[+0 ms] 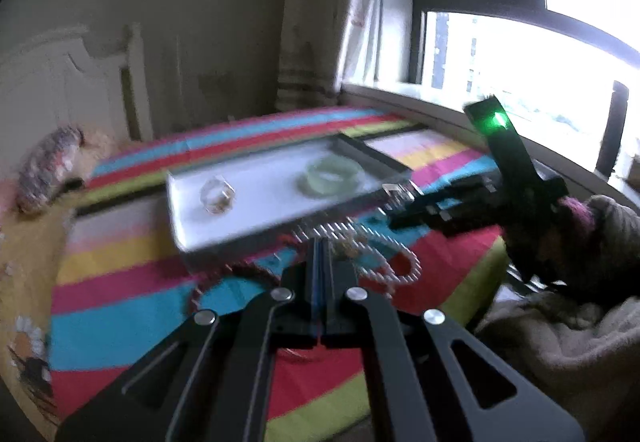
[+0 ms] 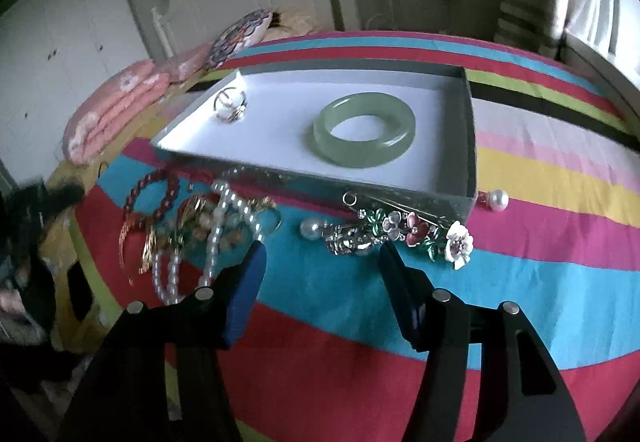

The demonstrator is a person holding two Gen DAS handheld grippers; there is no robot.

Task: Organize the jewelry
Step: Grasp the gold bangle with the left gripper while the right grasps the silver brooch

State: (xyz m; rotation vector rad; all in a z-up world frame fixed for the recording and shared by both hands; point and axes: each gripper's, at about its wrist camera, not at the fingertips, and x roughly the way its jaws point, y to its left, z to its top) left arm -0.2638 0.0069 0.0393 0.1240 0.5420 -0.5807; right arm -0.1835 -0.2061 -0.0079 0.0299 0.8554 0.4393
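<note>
A shallow white tray (image 2: 440, 178) lies on a striped bedspread and holds a green jade bangle (image 2: 364, 128) and a silver ring (image 2: 229, 105). In front of it lie a pearl necklace (image 2: 218, 238), a dark red bead bracelet (image 2: 154, 194), gold pieces, a flower brooch (image 2: 416, 232) and loose pearls. My right gripper (image 2: 322, 246) is open just before the brooch and empty. My left gripper (image 1: 323, 242) is shut above the pearl necklace (image 1: 394, 266); whether it pinches anything I cannot tell. The tray (image 1: 188, 238), bangle (image 1: 330, 178) and ring (image 1: 218, 196) show blurred there.
The striped bedspread (image 2: 520, 282) covers the bed. Folded pink cloth (image 2: 120, 102) and a patterned cushion (image 2: 240, 36) lie by the white headboard. A window (image 1: 520, 62) and sill run along the far side. The right gripper's body (image 1: 480, 198) reaches in beside the tray.
</note>
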